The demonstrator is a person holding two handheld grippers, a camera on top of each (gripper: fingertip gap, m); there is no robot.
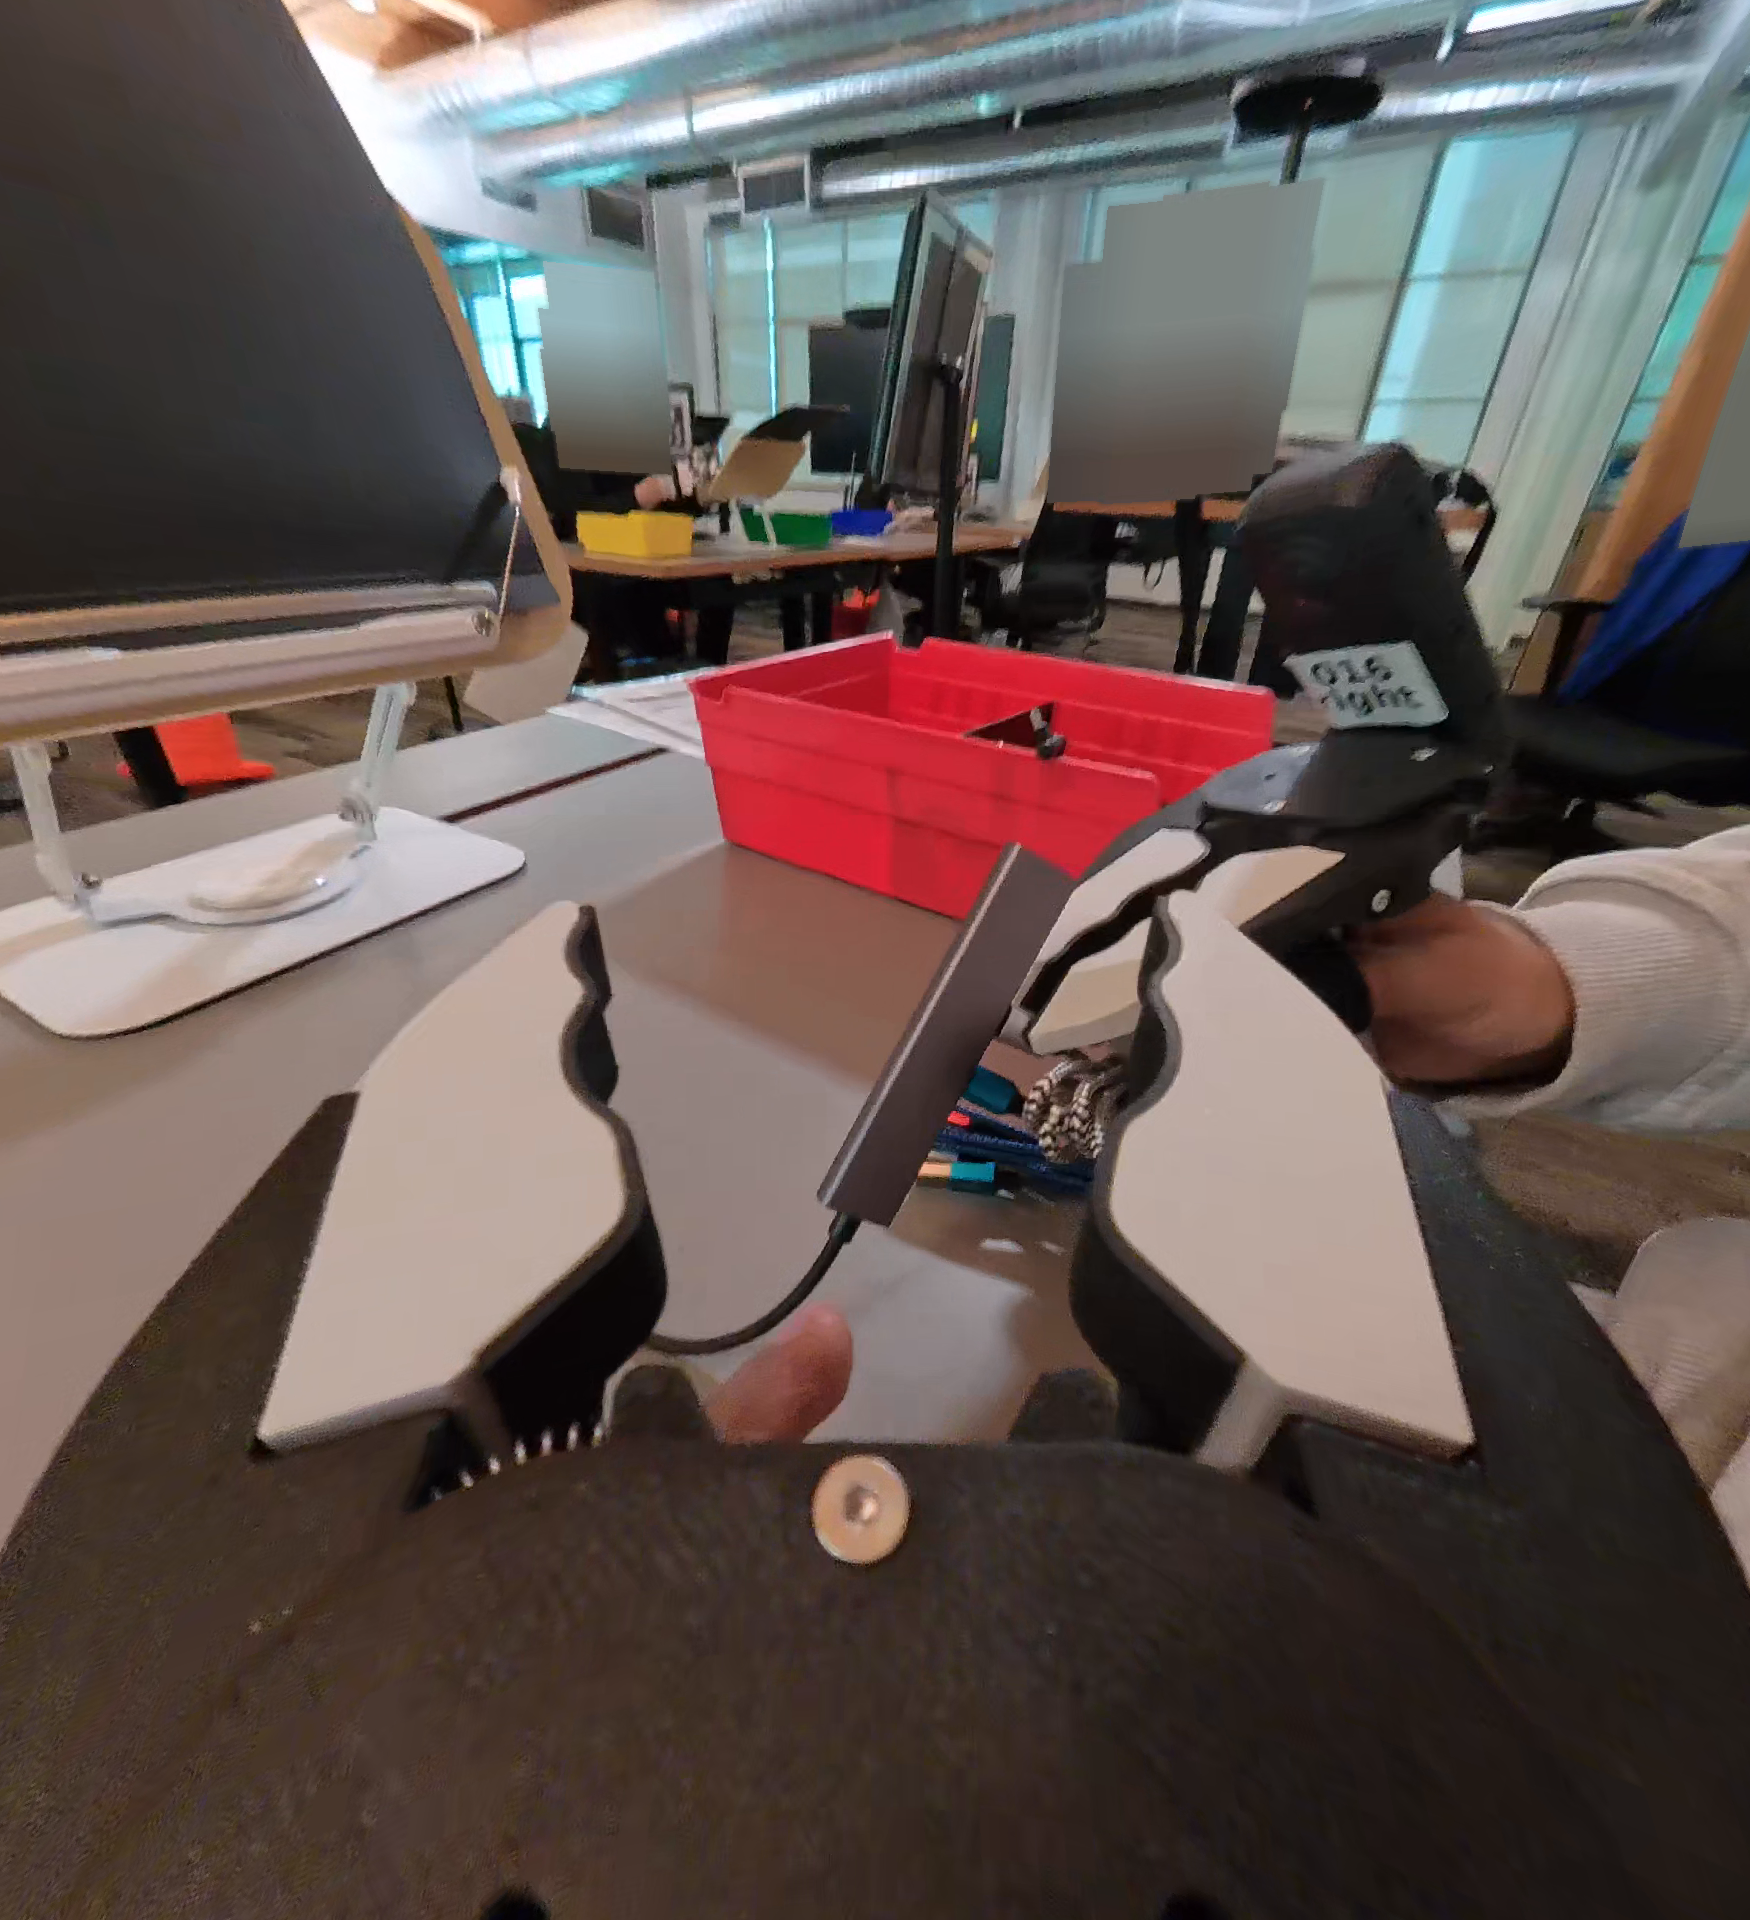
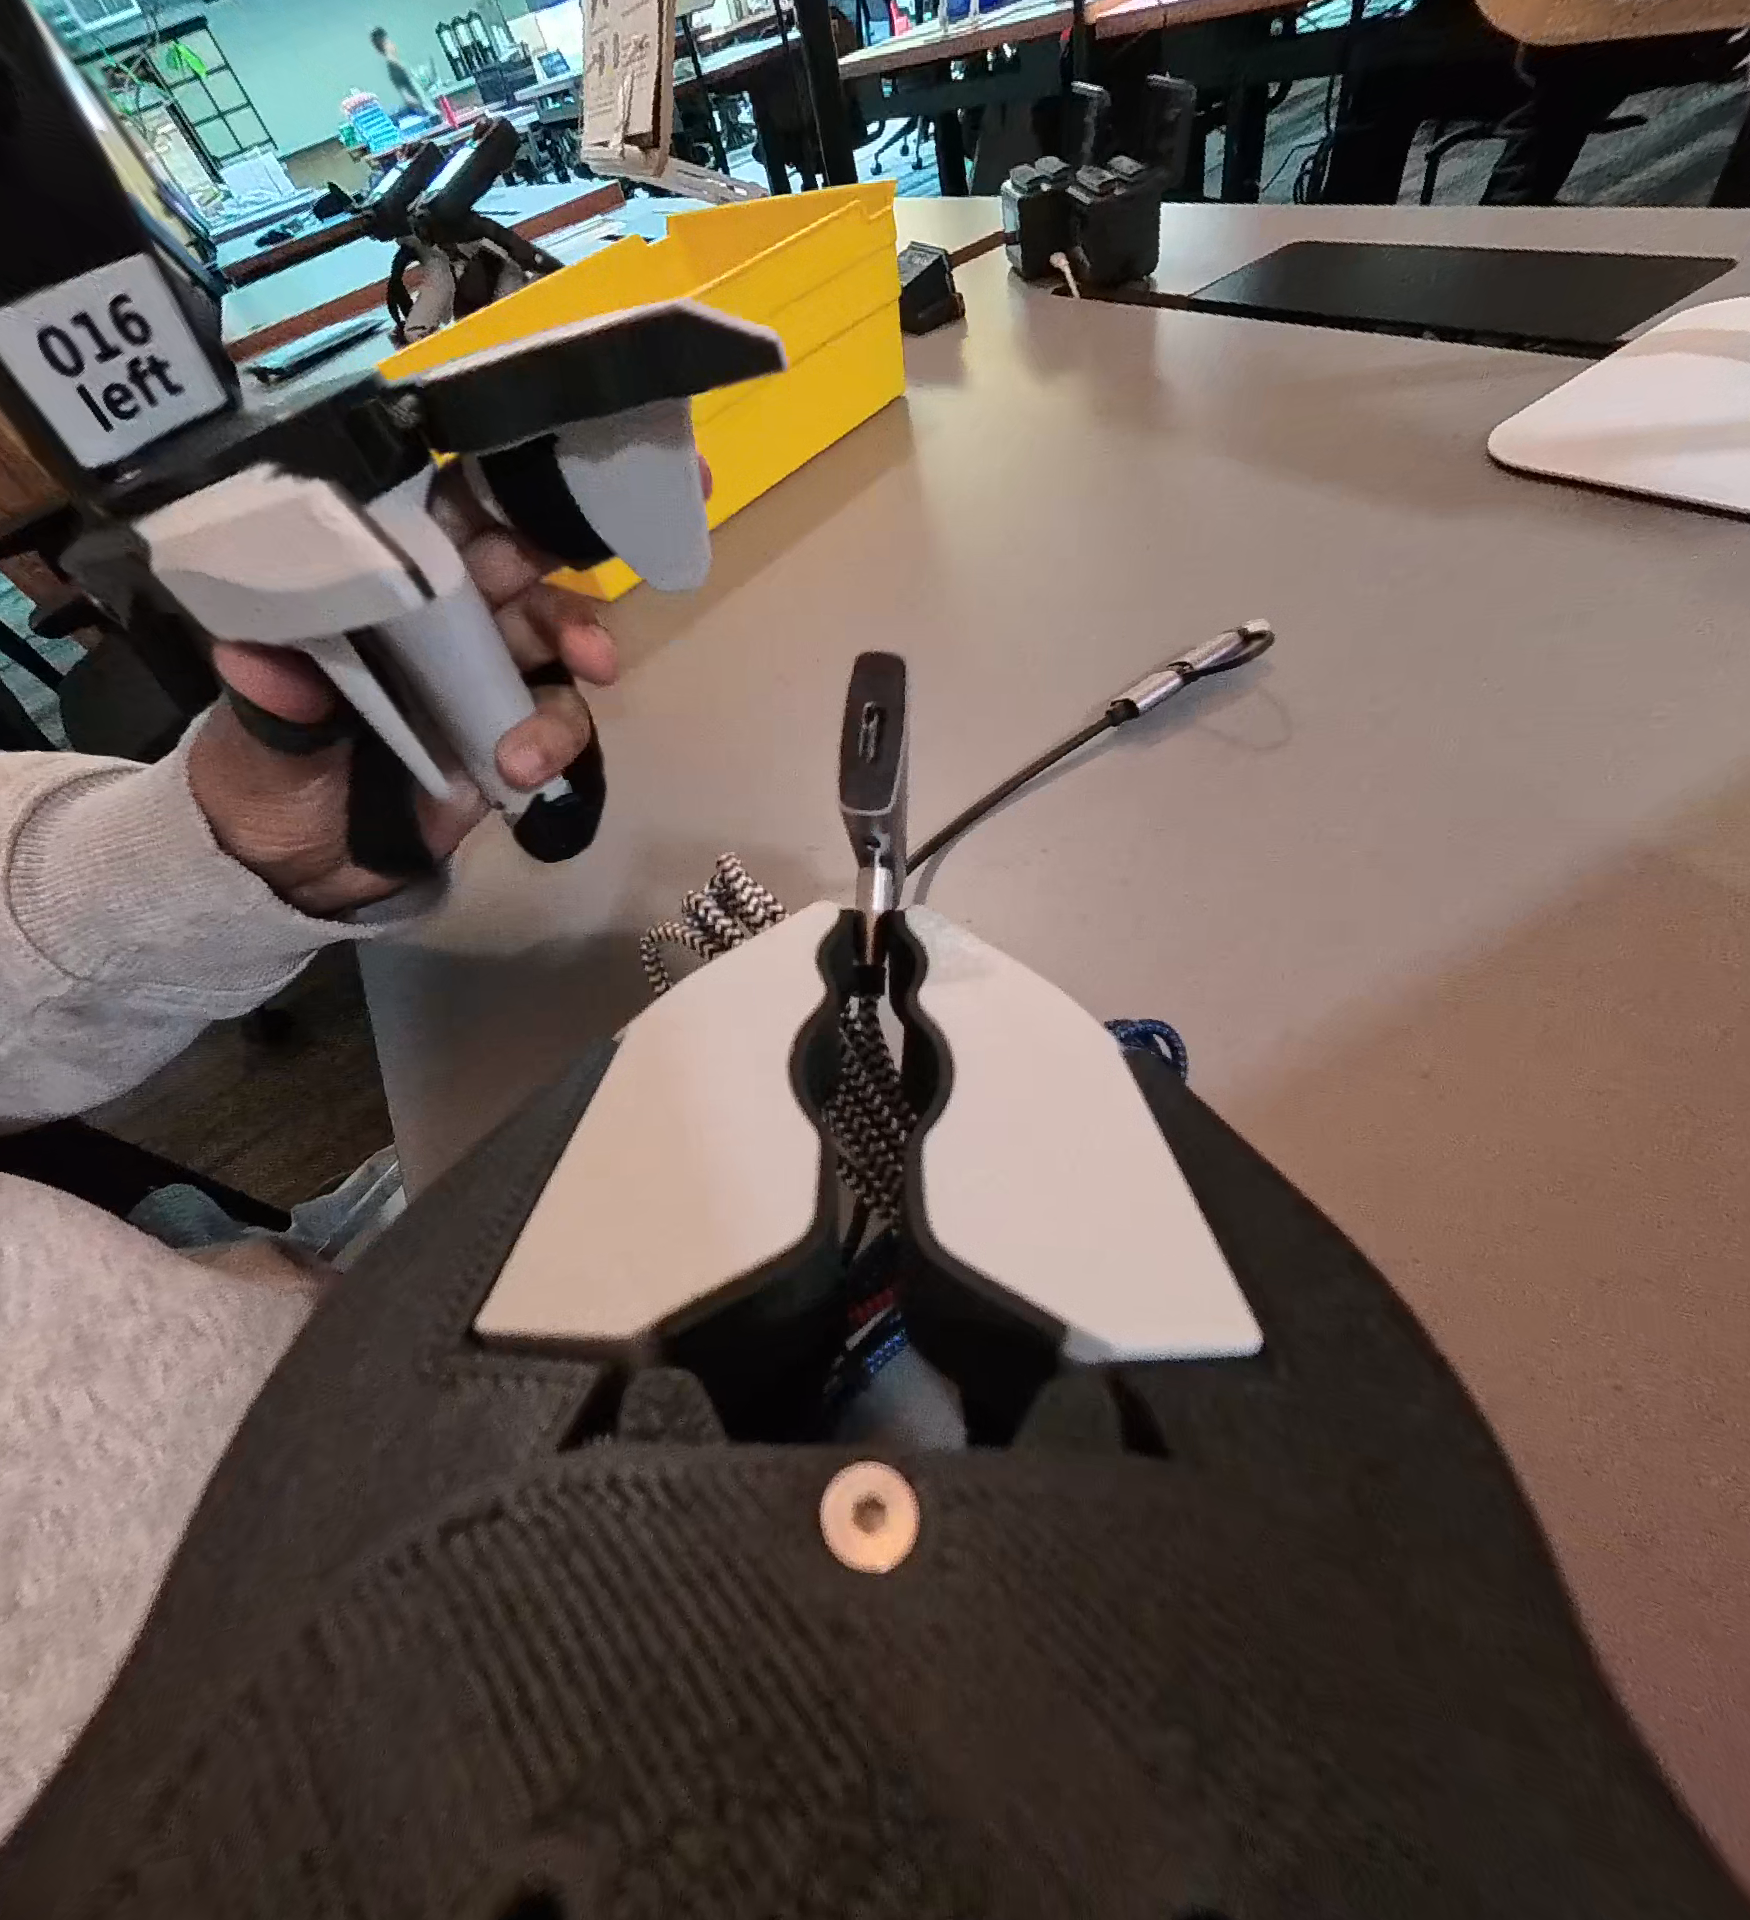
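My right gripper (image 2: 876,920) is shut on the silver plug (image 2: 878,883) of a black-and-white braided cable (image 2: 866,1112), which runs back between its fingers. The plug sits in a grey USB hub (image 2: 876,748), which is lifted off the table. The hub's thin black lead runs to a silver connector (image 2: 1193,670) lying on the table. My left gripper (image 1: 871,935) is open and empty, with the hub (image 1: 954,1039) tilted in the air between its fingers, touching neither. The right gripper (image 1: 1089,966) meets the hub from the right. The left gripper (image 2: 725,457) also shows at upper left, held in a hand.
A red bin (image 1: 954,769) stands beyond the hub on the grey table (image 1: 227,1143). A monitor on a white stand (image 1: 227,914) is at left. Blue cables (image 1: 996,1153) lie under the hub. A yellow bin (image 2: 746,301), a black charger (image 2: 1079,218) and a black mat (image 2: 1473,291) lie farther off. The gap from one gripper's tips to the other's is roughly 9 cm.
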